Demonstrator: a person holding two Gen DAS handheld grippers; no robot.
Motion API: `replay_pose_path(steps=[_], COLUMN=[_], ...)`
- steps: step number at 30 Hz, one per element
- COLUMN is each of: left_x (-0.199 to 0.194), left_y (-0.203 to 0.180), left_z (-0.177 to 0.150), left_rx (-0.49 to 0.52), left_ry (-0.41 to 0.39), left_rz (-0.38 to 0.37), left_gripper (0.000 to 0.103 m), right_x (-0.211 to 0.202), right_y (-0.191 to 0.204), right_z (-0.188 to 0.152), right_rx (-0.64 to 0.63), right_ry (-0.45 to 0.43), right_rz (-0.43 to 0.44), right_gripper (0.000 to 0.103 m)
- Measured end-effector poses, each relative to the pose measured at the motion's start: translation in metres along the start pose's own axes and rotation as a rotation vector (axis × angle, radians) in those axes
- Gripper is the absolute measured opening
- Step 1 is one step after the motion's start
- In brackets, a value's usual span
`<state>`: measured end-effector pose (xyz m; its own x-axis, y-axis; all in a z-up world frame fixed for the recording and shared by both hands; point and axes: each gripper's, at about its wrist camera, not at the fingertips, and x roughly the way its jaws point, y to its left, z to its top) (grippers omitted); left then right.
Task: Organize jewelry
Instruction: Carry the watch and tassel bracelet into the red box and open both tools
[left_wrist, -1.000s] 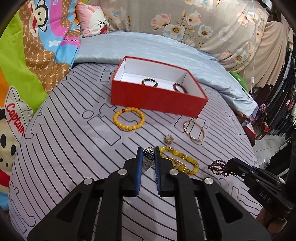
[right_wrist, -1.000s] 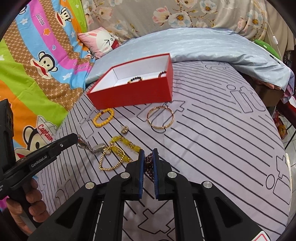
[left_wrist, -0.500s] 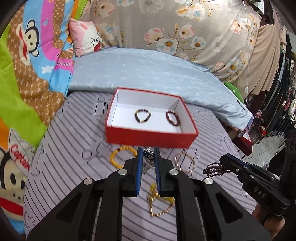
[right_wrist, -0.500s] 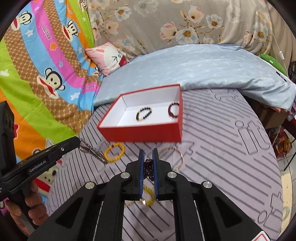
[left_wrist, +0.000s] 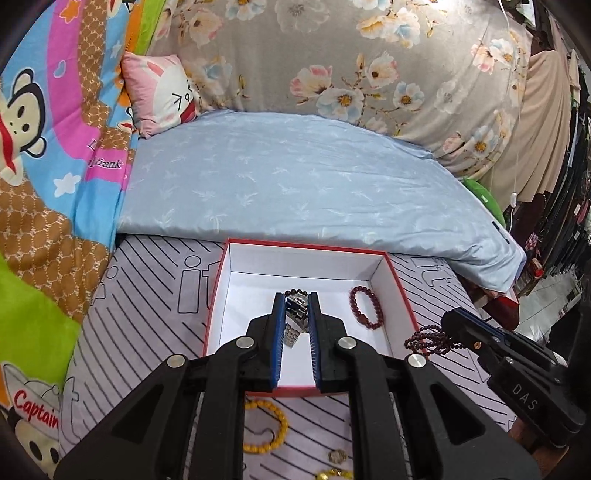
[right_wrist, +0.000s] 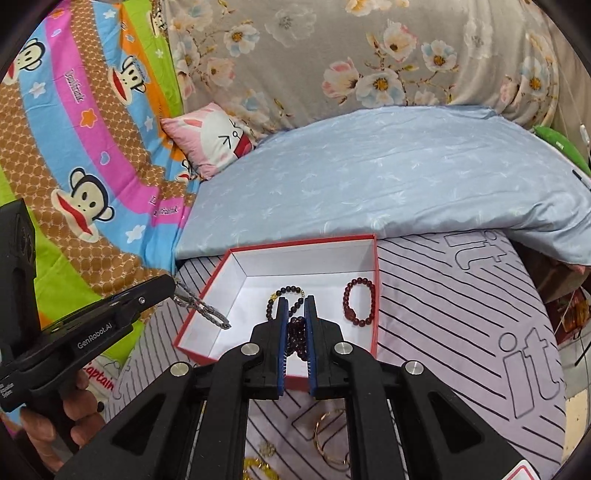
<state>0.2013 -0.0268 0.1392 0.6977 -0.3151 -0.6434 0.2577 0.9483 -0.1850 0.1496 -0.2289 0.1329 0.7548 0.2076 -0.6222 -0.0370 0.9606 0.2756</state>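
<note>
Above the open red cardboard box (left_wrist: 295, 392), left gripper (left_wrist: 296, 295) jaws pinch a silver metal watch band (left_wrist: 295, 317), right gripper (right_wrist: 296, 300) jaws pinch a dark-red bead string (right_wrist: 296, 338); lower each onto bare white floor before parting, clear of the bracelets lying inside.

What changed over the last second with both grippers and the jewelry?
Both grippers rose off the bedspread and carried their loads to the red cardboard box: left gripper with the silver metal watch, right gripper with the dark maroon bead strand. Nothing released. The two bracelets inside stayed put.
</note>
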Motion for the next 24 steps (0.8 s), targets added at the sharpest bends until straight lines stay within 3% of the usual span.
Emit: replay_pose_path(steps=[5, 15, 17, 20, 22, 23, 24], left_x=[0.039, 0.081, 0.089, 0.092, 0.09, 0.089, 0.087], left_y=[0.006, 0.015, 0.015, 0.015, 0.017, 0.019, 0.021], left_z=[-0.001, -0.003, -0.001, 0.003, 0.006, 0.007, 0.008], left_rx=[-0.016, -0.03, -0.027, -0.018, -0.019, -0.025, -0.033], left_ry=[0.061, 0.129, 0.139, 0.107, 0.09, 0.081, 0.073], left_rz=[0.011, 0.021, 0.025, 0.046, 0.063, 0.072, 0.075], left_gripper=[0.012, 0.012, 0.012, 0.013, 0.024, 0.035, 0.039], right_x=[0.038, 0.086, 0.094, 0.098, 0.095, 0.092, 0.089], right_y=[-0.001, 0.002, 0.002, 0.001, 0.0, -0.001, -0.002], right_z=[-0.002, -0.006, -0.004, -0.001, 0.0, 0.0, 0.0], right_rx=[-0.018, -0.035, -0.027, -0.025, -0.014, -0.01, -0.008], right_ry=[0.065, 0.144, 0.141, 0.12, 0.105, 0.097, 0.093], right_rz=[-0.012, -0.028, -0.031, -0.043, -0.048, -0.049, -0.051], right_gripper=[0.008, 0.01, 0.012, 0.026, 0.034, 0.035, 0.035])
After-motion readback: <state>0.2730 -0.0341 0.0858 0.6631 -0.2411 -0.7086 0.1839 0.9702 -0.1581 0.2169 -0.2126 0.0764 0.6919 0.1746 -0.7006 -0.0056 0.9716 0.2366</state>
